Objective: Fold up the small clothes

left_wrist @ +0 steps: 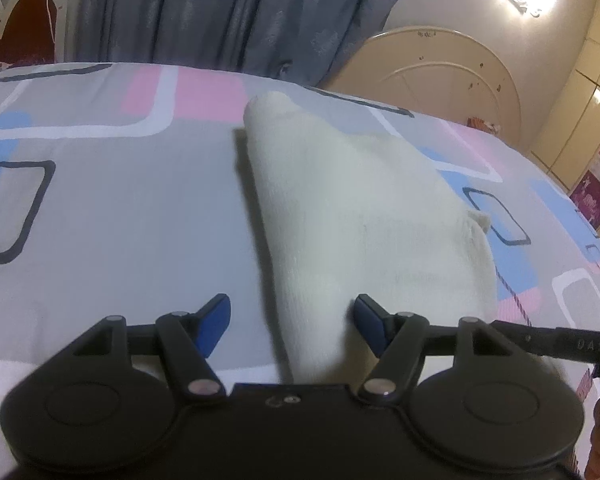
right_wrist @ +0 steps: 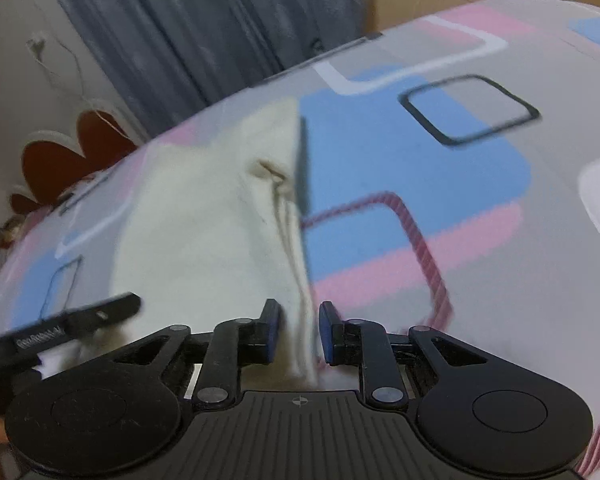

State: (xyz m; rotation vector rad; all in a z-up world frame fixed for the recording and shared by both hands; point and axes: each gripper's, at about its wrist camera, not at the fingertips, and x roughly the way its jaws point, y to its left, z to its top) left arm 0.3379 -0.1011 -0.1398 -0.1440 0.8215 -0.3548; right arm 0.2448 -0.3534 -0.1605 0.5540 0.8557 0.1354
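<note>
A cream knitted garment lies folded into a long strip on the patterned bedsheet. My left gripper is open wide at the strip's near end; the cloth lies between its blue pads without being squeezed. In the right wrist view the same garment shows stacked folded edges along its right side. My right gripper straddles that edge with a narrow gap. The cloth edge stands between its pads, and the right-hand pad looks clear of it.
The bedsheet has pink, blue and white squares. Grey curtains hang behind the bed, a cream headboard stands at the right. A black bar of the other gripper crosses the lower right; a similar bar shows at the left.
</note>
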